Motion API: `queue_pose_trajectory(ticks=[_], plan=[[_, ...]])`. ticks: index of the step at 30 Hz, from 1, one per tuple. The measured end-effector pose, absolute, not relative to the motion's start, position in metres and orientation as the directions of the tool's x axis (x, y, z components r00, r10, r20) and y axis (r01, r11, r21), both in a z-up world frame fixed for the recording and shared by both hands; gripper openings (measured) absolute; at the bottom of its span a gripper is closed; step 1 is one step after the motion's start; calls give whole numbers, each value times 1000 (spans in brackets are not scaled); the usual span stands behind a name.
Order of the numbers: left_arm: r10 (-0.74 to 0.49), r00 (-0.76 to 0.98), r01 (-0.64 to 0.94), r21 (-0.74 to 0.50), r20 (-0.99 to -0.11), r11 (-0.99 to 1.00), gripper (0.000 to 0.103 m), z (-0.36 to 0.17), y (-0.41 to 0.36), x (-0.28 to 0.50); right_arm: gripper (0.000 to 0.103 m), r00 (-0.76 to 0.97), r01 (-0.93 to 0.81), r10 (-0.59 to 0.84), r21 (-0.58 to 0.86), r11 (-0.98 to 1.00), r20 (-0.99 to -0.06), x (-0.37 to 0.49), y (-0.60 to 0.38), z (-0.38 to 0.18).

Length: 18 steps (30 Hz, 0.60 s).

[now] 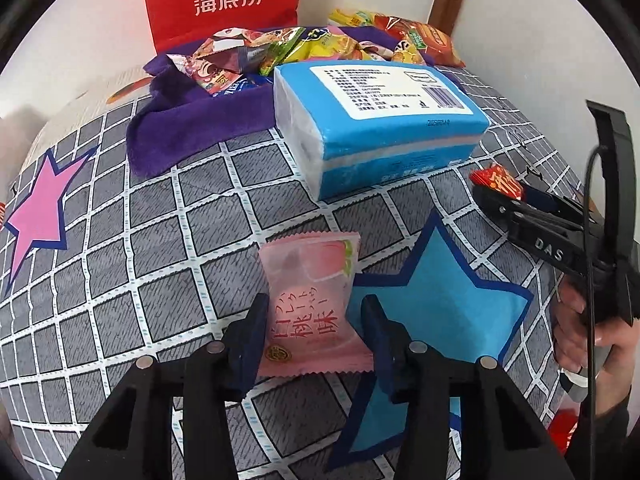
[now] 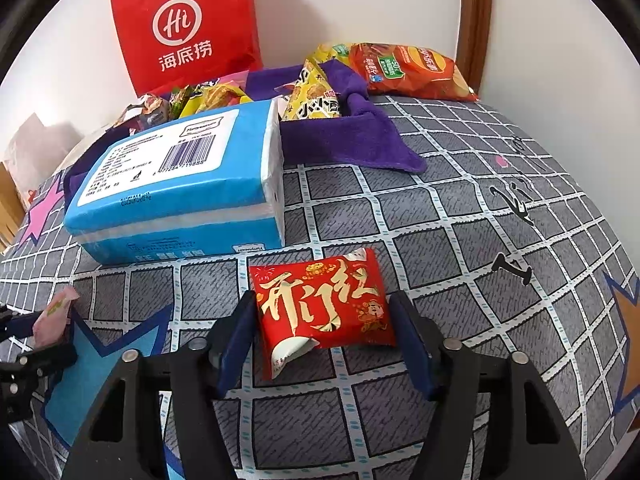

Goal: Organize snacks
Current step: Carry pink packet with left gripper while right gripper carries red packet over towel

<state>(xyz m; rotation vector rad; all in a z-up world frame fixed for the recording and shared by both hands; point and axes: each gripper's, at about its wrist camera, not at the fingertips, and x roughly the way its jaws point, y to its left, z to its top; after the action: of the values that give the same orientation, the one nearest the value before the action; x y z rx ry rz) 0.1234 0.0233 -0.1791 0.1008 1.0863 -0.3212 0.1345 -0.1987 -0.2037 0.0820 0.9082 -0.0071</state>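
A pink peach-flavour snack packet (image 1: pixel 308 276) stands between the fingers of my left gripper (image 1: pixel 314 308), whose pads press on both its sides over the grey checked bedsheet (image 1: pixel 160 240). A red snack packet with gold lettering (image 2: pixel 320 304) sits in my right gripper (image 2: pixel 324 308), with both pads against its edges. In the left wrist view the right gripper (image 1: pixel 494 196) shows at the right with the red packet (image 1: pixel 498 182) at its tips and a hand behind it. The right wrist view catches the pink packet (image 2: pixel 56 312) at the far left.
A blue tissue pack (image 1: pixel 376 120) lies just beyond both packets. Behind it a purple cloth (image 2: pixel 352 140) holds several snack packets, and an orange chip bag (image 2: pixel 412 72) lies beside it. A red paper bag (image 2: pixel 184 28) stands against the white wall.
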Motion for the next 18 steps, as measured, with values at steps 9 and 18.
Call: queue_pose_trajectory(ticks=[9,18], plan=[[-245,455,270,-130,-856,954,44,-147,40,129,61,611,-29,104,109,994,-785,117,-206,-185],[-244,541,222,-143,-805,965,44,-102,53,157,61,686,-51,86,70,996,-722,117,-224,-128]])
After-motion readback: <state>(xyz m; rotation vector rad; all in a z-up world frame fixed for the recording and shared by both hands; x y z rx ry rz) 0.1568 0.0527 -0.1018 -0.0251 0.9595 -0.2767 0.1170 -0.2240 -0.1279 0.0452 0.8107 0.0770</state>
